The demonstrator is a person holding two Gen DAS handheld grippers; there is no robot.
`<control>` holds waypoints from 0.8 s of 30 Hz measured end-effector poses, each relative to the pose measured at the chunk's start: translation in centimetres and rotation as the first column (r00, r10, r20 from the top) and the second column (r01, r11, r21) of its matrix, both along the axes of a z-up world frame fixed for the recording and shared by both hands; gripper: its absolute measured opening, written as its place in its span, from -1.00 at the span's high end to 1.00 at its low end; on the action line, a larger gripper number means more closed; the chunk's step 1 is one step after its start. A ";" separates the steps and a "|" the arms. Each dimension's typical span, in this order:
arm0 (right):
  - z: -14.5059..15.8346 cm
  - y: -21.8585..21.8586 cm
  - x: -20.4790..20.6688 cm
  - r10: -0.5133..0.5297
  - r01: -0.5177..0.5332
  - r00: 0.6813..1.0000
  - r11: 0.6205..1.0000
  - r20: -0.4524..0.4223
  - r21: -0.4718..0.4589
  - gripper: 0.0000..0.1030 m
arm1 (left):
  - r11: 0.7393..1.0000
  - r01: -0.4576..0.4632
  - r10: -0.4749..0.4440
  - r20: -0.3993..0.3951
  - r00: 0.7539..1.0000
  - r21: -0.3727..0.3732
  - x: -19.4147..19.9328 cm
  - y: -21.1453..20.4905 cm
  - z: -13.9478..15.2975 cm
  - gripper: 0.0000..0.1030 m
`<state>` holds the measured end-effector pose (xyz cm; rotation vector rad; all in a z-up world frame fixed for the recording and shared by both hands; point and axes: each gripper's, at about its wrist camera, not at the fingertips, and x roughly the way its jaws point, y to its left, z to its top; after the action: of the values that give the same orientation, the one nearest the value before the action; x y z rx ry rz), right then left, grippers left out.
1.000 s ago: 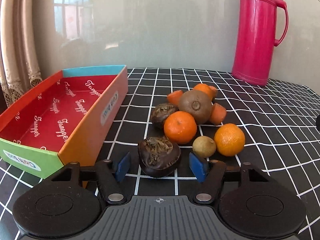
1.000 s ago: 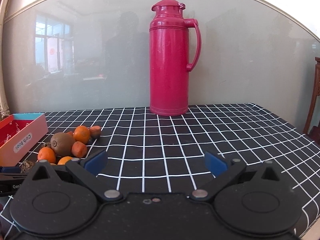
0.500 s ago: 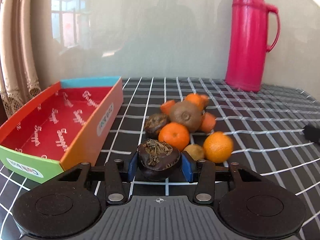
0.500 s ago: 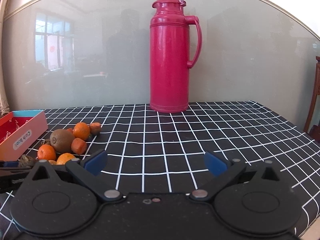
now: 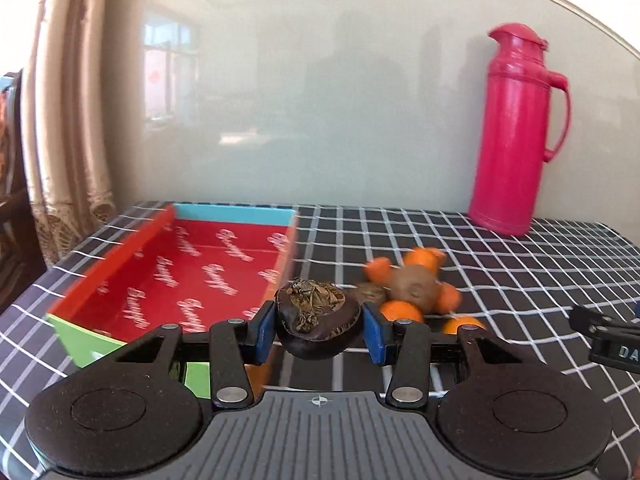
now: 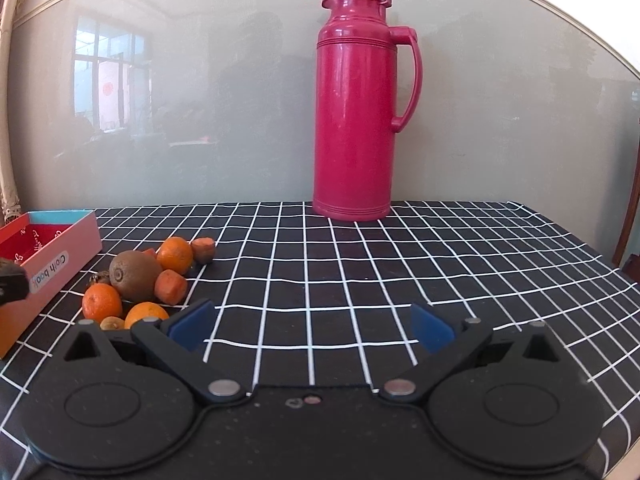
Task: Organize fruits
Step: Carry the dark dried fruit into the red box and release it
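My left gripper (image 5: 318,328) is shut on a dark wrinkled fruit (image 5: 316,326) and holds it above the table, by the right wall of the red tray (image 5: 192,276). The pile of fruit lies to the right of the tray: a brown kiwi (image 5: 414,290), oranges (image 5: 400,310) and carrot pieces (image 5: 378,268). In the right wrist view the pile shows at the left, with the kiwi (image 6: 134,274), oranges (image 6: 102,300) and a carrot piece (image 6: 171,287). My right gripper (image 6: 312,326) is open and empty over the checked cloth, right of the pile.
A tall pink thermos (image 6: 356,108) stands at the back of the table against a glass wall; it also shows in the left wrist view (image 5: 516,136). The black checked tablecloth (image 6: 400,272) covers the table. A curtain (image 5: 68,120) hangs at the left.
My left gripper closed on the dark fruit, lifted it off the cloth and moved left toward the tray. The right gripper has hardly moved.
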<state>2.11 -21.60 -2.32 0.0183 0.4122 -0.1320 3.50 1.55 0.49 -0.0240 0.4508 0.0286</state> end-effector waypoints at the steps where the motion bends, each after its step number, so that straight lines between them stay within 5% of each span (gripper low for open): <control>1: 0.0 0.2 0.1 0.003 -0.003 1.000 1.000 -0.002 0.004 -1.00 | 1.000 -0.014 0.014 0.004 1.000 -0.004 0.1 0.7 0.1 0.12; 15: -0.5 3.5 1.2 0.069 -0.070 0.998 0.998 -0.010 -0.011 -1.00 | 0.982 -0.183 0.181 -0.045 0.982 -0.047 2.3 8.6 -1.5 0.11; 17: -0.5 3.6 1.3 0.074 -0.074 0.997 0.997 -0.011 -0.016 -1.00 | 0.982 -0.184 0.182 -0.037 0.983 -0.051 1.9 8.7 -1.4 -0.06; 19: -0.5 3.6 1.3 0.075 -0.075 0.997 0.997 -0.011 -0.016 -1.00 | 0.980 -0.192 0.191 -0.010 0.981 -0.050 1.1 8.6 -1.1 -0.77; 24: -0.3 3.3 1.0 0.086 -0.086 0.996 0.996 -0.008 -0.014 -1.00 | 0.983 -0.185 0.185 0.074 0.980 -0.008 -0.7 7.7 -0.1 -1.00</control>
<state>3.15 -18.29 -2.63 -0.0144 0.4190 -0.0504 2.81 9.24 0.36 -0.0680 0.3728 0.2094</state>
